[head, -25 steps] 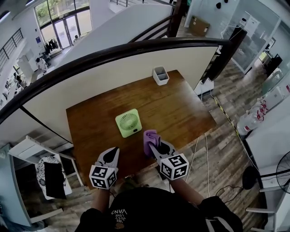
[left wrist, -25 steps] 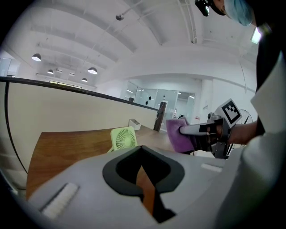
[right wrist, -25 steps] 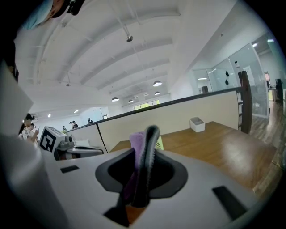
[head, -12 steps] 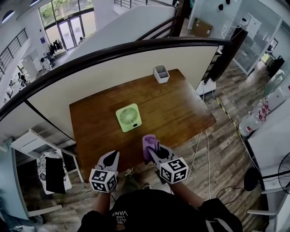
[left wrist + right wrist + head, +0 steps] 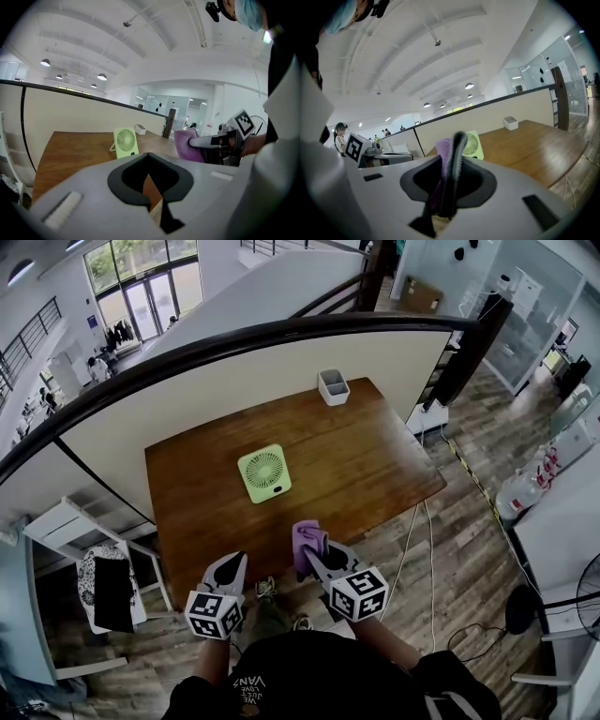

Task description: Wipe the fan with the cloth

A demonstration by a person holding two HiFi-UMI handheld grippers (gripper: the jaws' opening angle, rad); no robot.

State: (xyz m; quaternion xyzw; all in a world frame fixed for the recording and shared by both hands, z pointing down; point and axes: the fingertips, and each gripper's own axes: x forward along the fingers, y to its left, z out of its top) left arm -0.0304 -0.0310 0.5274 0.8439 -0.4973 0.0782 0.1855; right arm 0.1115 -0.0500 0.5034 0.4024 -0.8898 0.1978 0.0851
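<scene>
Standing propped on its stand near the middle of the wooden worktop (image 5: 375, 460), the green fan (image 5: 264, 473) faces the person. The right gripper (image 5: 317, 549), at the worktop's near edge, pinches the purple cloth (image 5: 305, 532), well apart from the fan. The left gripper (image 5: 232, 566), jaws pressed together and empty, hovers beside it. A white container (image 5: 333, 387) sits at the far edge.
</scene>
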